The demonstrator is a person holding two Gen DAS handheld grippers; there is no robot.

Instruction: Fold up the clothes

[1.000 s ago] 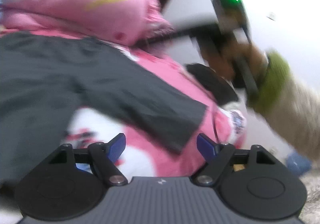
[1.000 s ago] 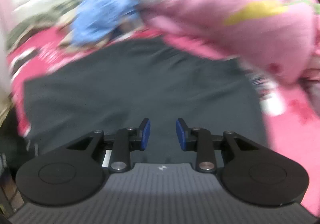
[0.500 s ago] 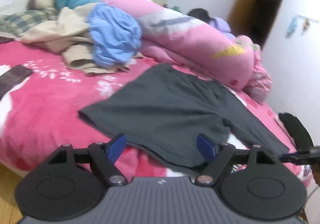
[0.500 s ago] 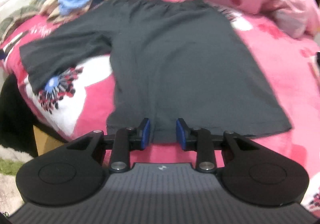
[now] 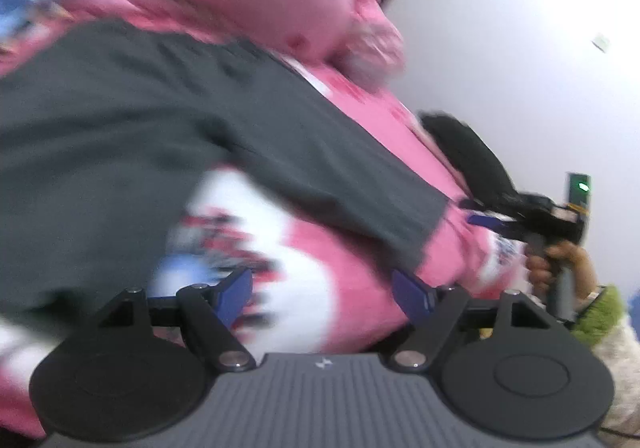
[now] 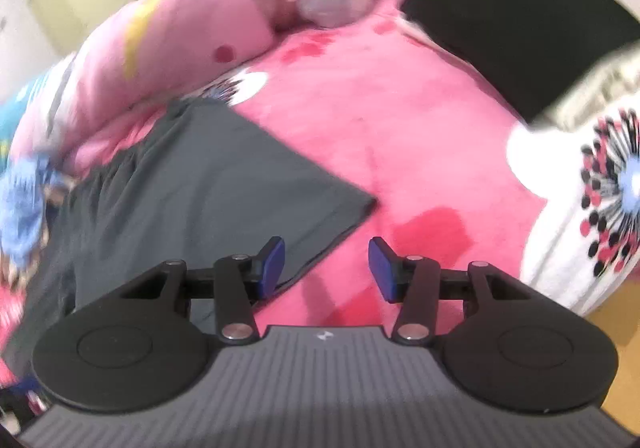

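Note:
A dark grey T-shirt (image 5: 168,135) lies spread flat on the pink bed cover (image 5: 352,308). One sleeve (image 5: 360,199) reaches toward the right. My left gripper (image 5: 324,294) is open and holds nothing, hovering over the cover just below that sleeve. At the far right a hand holds my right gripper (image 5: 490,217) just past the sleeve's end. In the right wrist view, my right gripper (image 6: 326,264) is open and holds nothing. A corner of the T-shirt (image 6: 352,207) lies just ahead of its left finger. Both views are blurred.
A bulky pink quilt (image 6: 192,39) is heaped along the far side of the T-shirt. A blue garment (image 6: 24,199) lies at the left. A black object (image 6: 520,27) sits at the bed's right edge, by a white wall (image 5: 520,67). Wooden floor (image 6: 616,328) shows lower right.
Both cameras have swung to the shirt's right side. My right gripper's fingers have spread wider, now by a shirt corner instead of the hem. My left gripper stays open.

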